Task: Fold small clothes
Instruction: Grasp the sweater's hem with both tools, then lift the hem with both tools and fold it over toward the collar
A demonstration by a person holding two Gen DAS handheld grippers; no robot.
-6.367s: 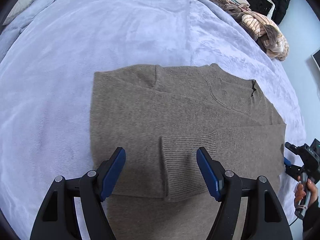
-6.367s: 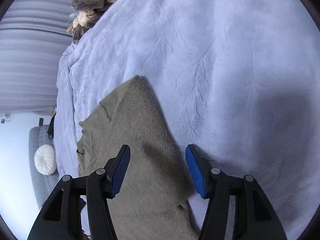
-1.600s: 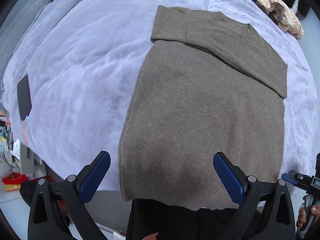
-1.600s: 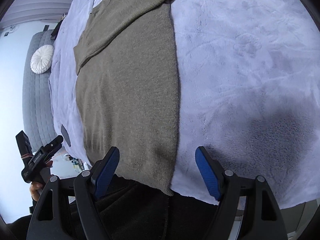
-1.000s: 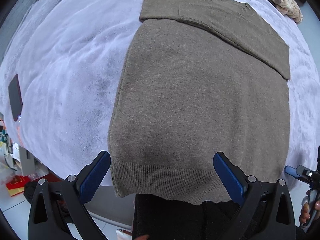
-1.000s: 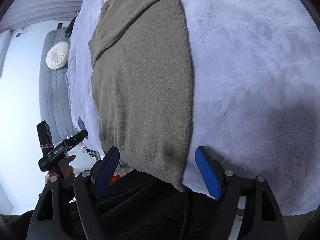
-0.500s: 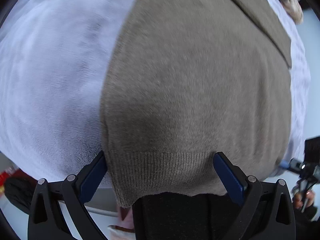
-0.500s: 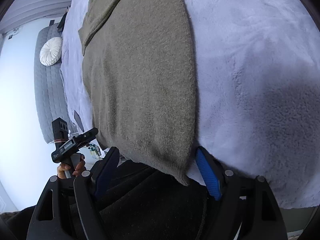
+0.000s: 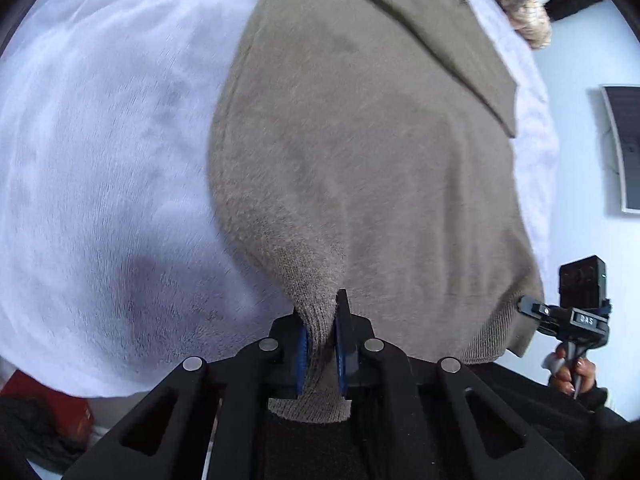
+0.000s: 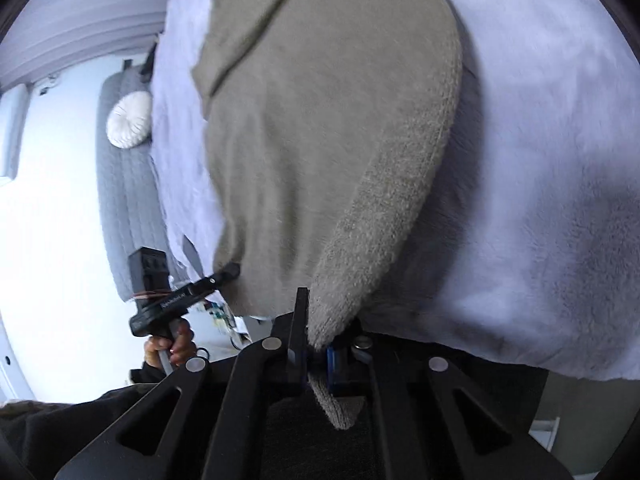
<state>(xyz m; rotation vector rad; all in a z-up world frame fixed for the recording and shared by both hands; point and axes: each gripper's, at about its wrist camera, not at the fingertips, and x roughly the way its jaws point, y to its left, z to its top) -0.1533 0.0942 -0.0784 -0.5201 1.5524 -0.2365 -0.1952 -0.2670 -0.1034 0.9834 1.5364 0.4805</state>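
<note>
A grey-brown knit sweater (image 9: pixel 360 160) lies flat on the bed, sleeves folded across its far end, ribbed hem toward me. My left gripper (image 9: pixel 320 332) has its jaws closing on the hem's left corner, blue pads pinching the bunched knit. In the right wrist view the same sweater (image 10: pixel 312 120) runs away from me, and my right gripper (image 10: pixel 316 344) has its jaws closing on the hem's right corner, the fabric caught between the pads. Each gripper shows in the other's view: the right one (image 9: pixel 528 308) at the hem's far side, the left one (image 10: pixel 228 270) likewise, each held by a hand.
A pale lilac fleece blanket (image 9: pixel 100 160) covers the bed. A heap of striped and beige clothes (image 9: pixel 516 4) lies at the far right corner. A grey sofa (image 10: pixel 124 184) with a round white cushion (image 10: pixel 130 120) stands beyond the bed. My dark clothing fills the bottom of both views.
Both grippers came down and forward to the hem's two corners, then went from wide open to pinched on the knit. The hem corners now bunch up between the pads.
</note>
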